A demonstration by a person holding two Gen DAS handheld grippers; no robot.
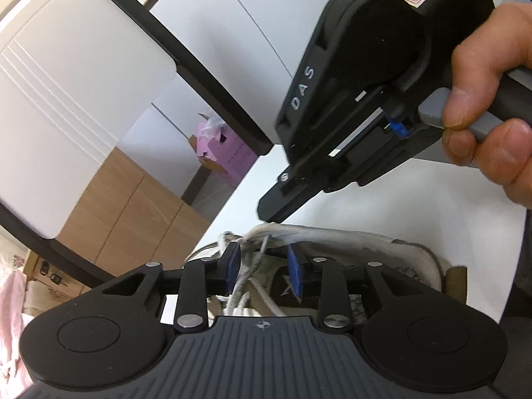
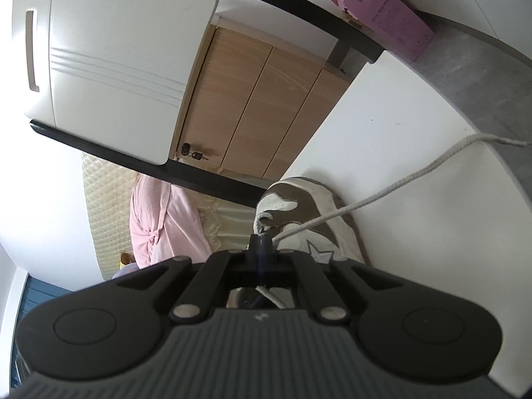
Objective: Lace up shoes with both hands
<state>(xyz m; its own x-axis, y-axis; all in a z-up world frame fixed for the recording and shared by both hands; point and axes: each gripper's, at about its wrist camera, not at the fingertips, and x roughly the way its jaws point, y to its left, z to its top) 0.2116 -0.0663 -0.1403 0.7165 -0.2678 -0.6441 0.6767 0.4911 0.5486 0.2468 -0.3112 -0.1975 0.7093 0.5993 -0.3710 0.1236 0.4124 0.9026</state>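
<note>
A beige and brown sneaker lies on the white table. In the left wrist view my left gripper hovers over the shoe's lacing. Its blue pads stand apart, and loose strands of the off-white shoelace hang between them without being pressed. A hand holds my right gripper, whose tips sit just above the shoe's upper edge. In the right wrist view my right gripper is shut, and the shoelace runs taut from its tips over the sneaker toward the upper right.
A white chair with a dark frame stands past the table's edge. A pink box rests on a grey ledge. Wooden cabinet doors and pink cloth show behind.
</note>
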